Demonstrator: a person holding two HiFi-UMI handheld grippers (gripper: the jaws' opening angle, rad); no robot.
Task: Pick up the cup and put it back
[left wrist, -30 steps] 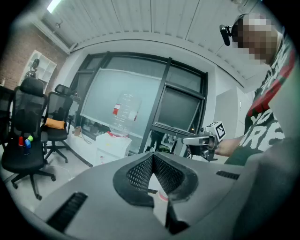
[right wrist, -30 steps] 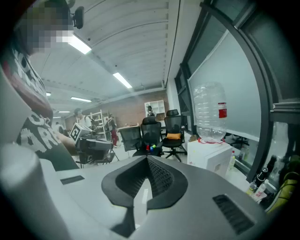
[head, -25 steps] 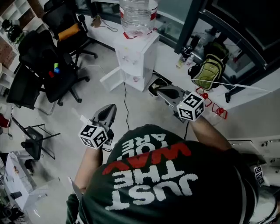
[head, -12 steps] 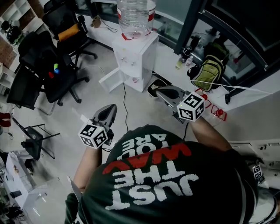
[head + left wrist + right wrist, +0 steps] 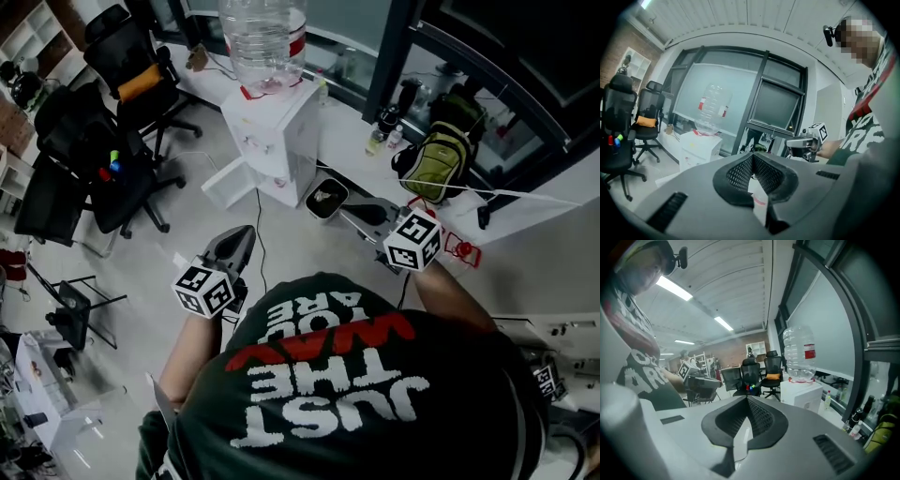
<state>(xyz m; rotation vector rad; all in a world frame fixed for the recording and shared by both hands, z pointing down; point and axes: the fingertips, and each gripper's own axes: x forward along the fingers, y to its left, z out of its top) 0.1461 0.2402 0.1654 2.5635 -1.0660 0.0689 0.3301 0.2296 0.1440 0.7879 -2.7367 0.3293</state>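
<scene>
No cup shows in any view. In the head view my left gripper [image 5: 239,234] and right gripper [image 5: 349,211] are held out over the grey floor, both pointing towards a white water dispenser [image 5: 277,131] with a clear bottle [image 5: 262,42] on top. Seen along its own jaws, the left gripper [image 5: 752,157] is shut with nothing between the pads. The right gripper [image 5: 747,401] is likewise shut and empty. Each gripper view catches the other gripper off to the side, and the dispenser [image 5: 698,150] [image 5: 804,392] stands ahead.
Black office chairs [image 5: 122,103] stand at the left. A green backpack [image 5: 436,155] and small bottles [image 5: 380,136] sit on a white ledge under dark windows. A black bin [image 5: 327,197] and a cable [image 5: 258,220] lie on the floor by the dispenser.
Both grippers and the person have moved forward towards the dispenser, which now sits lower and further left in the head view. Both pairs of jaws look unchanged.
</scene>
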